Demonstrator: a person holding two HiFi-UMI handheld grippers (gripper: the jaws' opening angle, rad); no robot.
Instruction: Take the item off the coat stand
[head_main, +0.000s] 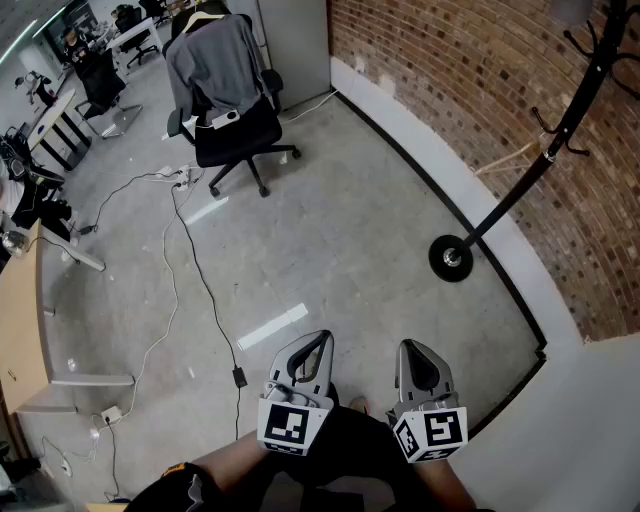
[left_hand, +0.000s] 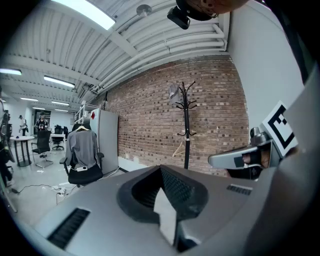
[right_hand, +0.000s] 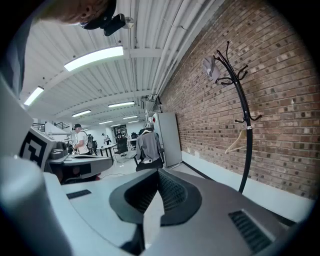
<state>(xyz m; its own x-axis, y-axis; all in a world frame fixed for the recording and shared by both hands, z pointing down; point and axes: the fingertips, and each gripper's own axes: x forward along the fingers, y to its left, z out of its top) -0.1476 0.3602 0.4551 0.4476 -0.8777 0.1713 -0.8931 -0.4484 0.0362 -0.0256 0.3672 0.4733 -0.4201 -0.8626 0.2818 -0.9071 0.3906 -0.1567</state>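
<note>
A black coat stand (head_main: 545, 155) rises by the brick wall at the right, its round base (head_main: 452, 258) on the floor. A grey item (right_hand: 210, 67) hangs at its top, also seen in the left gripper view (left_hand: 173, 92). A pale wooden hanger (right_hand: 235, 142) hangs lower on the pole. My left gripper (head_main: 318, 340) and right gripper (head_main: 412, 348) are held low and close to me, side by side, well short of the stand. Both are shut with nothing between the jaws.
An office chair (head_main: 235, 130) draped with a grey garment (head_main: 215, 60) stands at the far left. Cables (head_main: 190, 260) trail over the concrete floor. A wooden desk (head_main: 20, 330) lines the left edge. A white wall corner (head_main: 590, 430) juts in at the lower right.
</note>
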